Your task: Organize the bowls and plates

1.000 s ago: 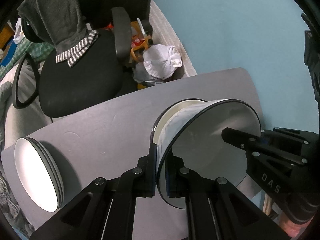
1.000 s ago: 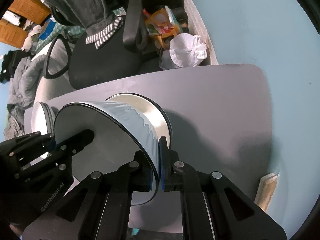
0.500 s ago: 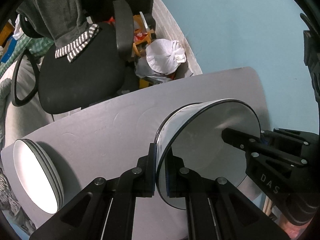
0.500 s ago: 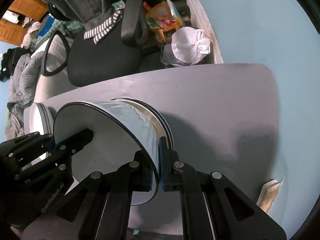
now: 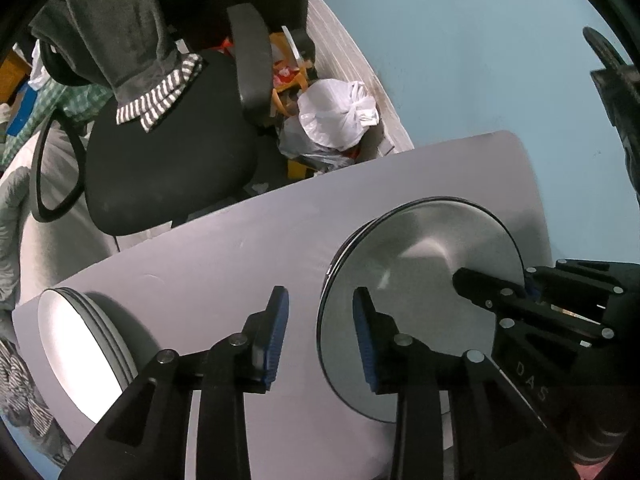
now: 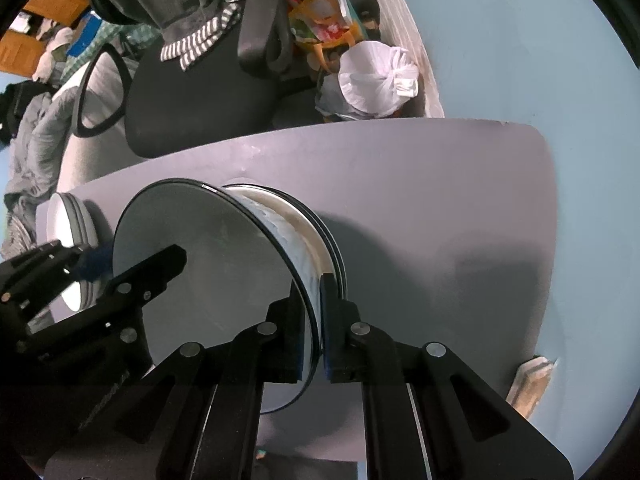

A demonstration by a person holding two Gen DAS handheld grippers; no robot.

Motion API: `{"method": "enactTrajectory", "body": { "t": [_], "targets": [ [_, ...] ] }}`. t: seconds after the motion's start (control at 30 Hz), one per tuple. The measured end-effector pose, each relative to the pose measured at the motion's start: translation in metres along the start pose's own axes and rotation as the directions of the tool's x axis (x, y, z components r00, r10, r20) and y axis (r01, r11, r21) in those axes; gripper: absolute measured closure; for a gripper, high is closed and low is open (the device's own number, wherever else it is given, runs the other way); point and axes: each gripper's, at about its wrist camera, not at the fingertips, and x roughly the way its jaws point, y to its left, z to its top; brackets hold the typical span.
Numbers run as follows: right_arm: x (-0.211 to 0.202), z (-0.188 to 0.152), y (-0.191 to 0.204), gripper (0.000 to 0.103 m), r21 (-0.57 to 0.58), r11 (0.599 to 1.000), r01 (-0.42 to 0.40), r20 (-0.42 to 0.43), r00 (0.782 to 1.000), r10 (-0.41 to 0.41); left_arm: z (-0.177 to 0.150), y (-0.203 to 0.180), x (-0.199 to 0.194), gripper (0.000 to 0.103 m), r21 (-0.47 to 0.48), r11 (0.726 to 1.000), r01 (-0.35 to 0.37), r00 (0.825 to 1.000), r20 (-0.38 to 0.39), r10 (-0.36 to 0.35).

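A white bowl with a dark rim (image 5: 420,280) (image 6: 208,256) sits nested on the stacked bowls (image 6: 308,220) on the grey table (image 5: 240,248). My left gripper (image 5: 320,304) points down over the bowl's left rim. Its jaws are opening; the rim stands between the blue pads (image 5: 278,320) without touching them. My right gripper (image 6: 314,300) is shut on the bowl's opposite rim. Each gripper also shows in the other's view: the right gripper (image 5: 520,280), the left gripper (image 6: 116,256). A stack of white plates (image 5: 80,352) (image 6: 68,216) lies at the table's left end.
Behind the table stands a black office chair (image 5: 168,168) with grey clothing draped on it. A tied white bag (image 5: 336,120) and other clutter lie on the floor by the blue wall. A pale flat object (image 6: 532,376) sits at the table's right edge.
The held bowl has come down and now nests on the bowls beneath. My left gripper's jaws have parted from the rim. My right gripper keeps its grip.
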Motion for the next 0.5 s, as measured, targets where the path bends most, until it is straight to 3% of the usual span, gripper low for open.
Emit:
{"method": "enactTrajectory", "body": {
  "t": [0.3,0.5],
  "targets": [
    [-0.006,-0.001,0.002,0.095,0.019,0.999,0.032,-0.001,0.999,-0.032,-0.001,0.009,-0.005,0.069,-0.022,1.0,0.003,1.0,0.006,-0.003],
    [-0.012,-0.004,0.006,0.088,0.024,0.999,0.036,0.013,0.999,-0.036,-0.003,0.01,-0.008,0.068,-0.022,1.0,0.008,1.0,0.009,-0.007]
  ]
}}
